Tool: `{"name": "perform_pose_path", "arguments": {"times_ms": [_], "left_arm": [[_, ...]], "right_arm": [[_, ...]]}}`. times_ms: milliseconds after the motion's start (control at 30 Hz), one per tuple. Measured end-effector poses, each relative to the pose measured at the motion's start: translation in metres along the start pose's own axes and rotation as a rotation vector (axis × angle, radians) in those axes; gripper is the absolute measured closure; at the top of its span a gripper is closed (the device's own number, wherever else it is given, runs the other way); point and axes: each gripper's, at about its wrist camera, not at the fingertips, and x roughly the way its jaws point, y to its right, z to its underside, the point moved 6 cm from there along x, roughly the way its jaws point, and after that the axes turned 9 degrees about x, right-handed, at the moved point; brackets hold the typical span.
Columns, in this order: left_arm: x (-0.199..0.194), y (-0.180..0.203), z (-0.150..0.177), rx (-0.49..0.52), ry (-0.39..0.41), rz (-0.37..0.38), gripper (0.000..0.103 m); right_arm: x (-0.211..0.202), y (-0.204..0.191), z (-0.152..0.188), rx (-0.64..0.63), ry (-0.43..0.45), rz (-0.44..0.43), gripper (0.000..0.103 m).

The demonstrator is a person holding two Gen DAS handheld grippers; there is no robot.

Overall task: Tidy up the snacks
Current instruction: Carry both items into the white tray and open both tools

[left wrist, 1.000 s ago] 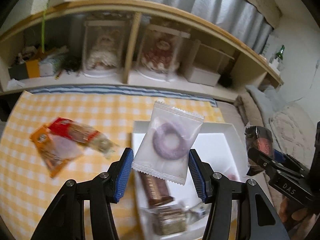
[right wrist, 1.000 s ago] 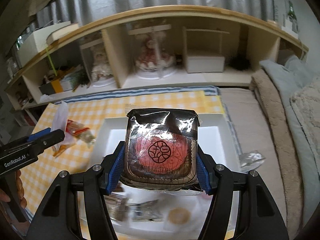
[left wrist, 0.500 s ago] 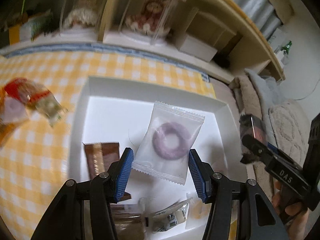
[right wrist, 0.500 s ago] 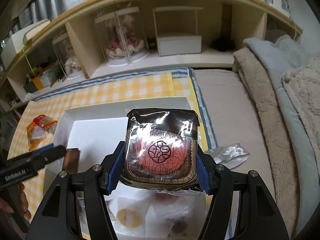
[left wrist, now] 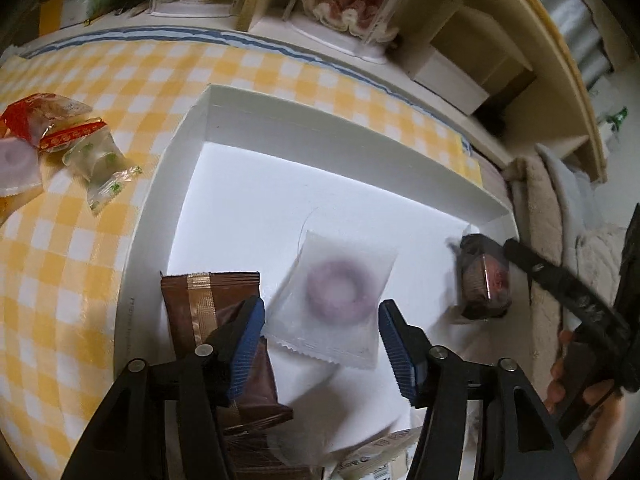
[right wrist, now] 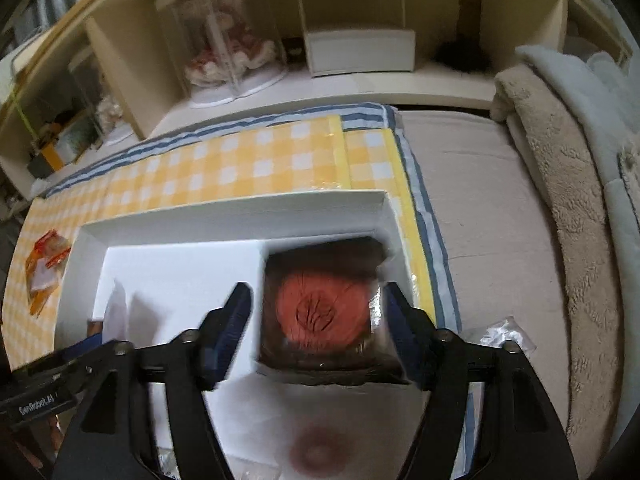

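Note:
A white box sits on a yellow checked cloth. My left gripper is open above the box; a clear packet with a purple ring snack, blurred, is free between its fingers over the box floor. My right gripper is open; a dark packet with a red disc, blurred, is in the gap in the box's right far corner. A brown bar packet lies in the box at left.
Several loose snack packets lie on the cloth left of the box. A low wooden shelf with dolls in clear cases runs along the back. Beige blankets lie right. A clear wrapper lies by the box.
Both grippers have tilted down over the box and opened. The purple ring packet and the dark red packet have left the fingers and are dropping into the box.

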Motion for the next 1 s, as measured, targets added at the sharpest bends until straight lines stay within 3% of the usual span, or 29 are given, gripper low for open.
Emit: {"name": "perform_pose_path", "arguments": {"times_ms": [33, 200, 333, 367, 433, 1000], "left_arm": [[0.000, 0.001, 0.000, 0.006, -0.001, 0.000, 0.043], [0.000, 0.008, 0.002, 0.045, -0.015, 0.001, 0.033], [-0.014, 0.014, 0.010, 0.084, -0.026, 0.010, 0.018], [-0.015, 0.015, 0.011, 0.095, -0.026, -0.005, 0.008], [-0.021, 0.017, 0.012, 0.114, -0.012, -0.024, 0.003], [-0.084, 0.020, 0.025, 0.177, 0.011, -0.067, 0.000]], "right_arm": [[-0.001, 0.002, -0.001, 0.014, 0.005, -0.001, 0.008], [-0.012, 0.004, -0.001, 0.016, 0.014, -0.019, 0.008], [-0.020, 0.001, 0.011, -0.010, -0.005, -0.019, 0.000], [-0.022, 0.000, 0.013, -0.015, -0.005, -0.018, 0.000], [-0.026, -0.002, 0.017, -0.026, -0.007, -0.017, 0.000], [-0.072, -0.004, 0.036, 0.007, 0.033, -0.020, 0.000]]}}
